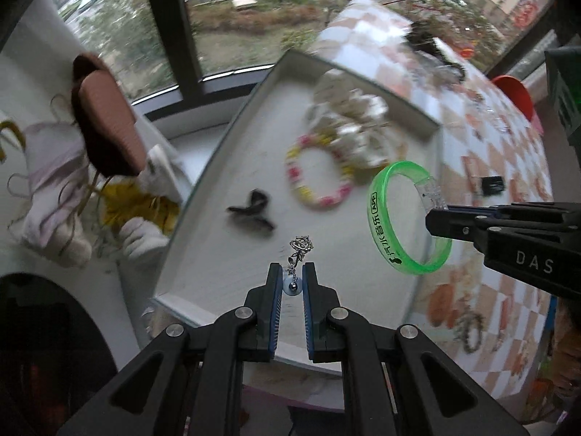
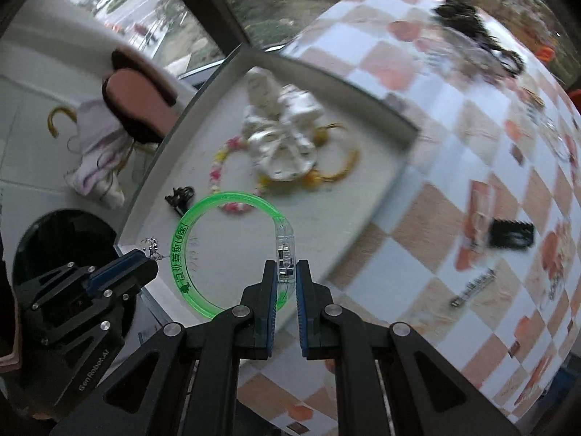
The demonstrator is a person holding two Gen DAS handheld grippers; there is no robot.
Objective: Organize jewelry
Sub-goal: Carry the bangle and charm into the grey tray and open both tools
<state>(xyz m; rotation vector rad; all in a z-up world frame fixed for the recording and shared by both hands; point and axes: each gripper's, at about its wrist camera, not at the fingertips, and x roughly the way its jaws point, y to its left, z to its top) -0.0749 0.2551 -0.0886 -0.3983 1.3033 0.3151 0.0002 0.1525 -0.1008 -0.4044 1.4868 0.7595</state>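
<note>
My left gripper [image 1: 292,272] is shut on a silver earring with a blue bead [image 1: 298,250], held above the near end of a shallow white tray [image 1: 203,254]. My right gripper [image 2: 285,272] is shut on the clear clasp of a green translucent bangle [image 2: 181,232], held over the tray's right edge; the bangle also shows in the left wrist view [image 1: 377,214]. In the tray lie a pink-and-yellow bead bracelet [image 1: 316,178], a white fabric scrunchie [image 2: 283,141], a small black hair clip [image 1: 252,209] and a gold ring-shaped piece [image 2: 345,167].
The tray sits on a checkered orange-and-white tablecloth [image 2: 435,218] that carries a black comb clip [image 2: 512,234], a metal hairpin [image 2: 472,287], a beaded bracelet [image 1: 470,330] and dark items at the far end [image 2: 468,18]. A plush doll [image 1: 94,152] and a window lie left.
</note>
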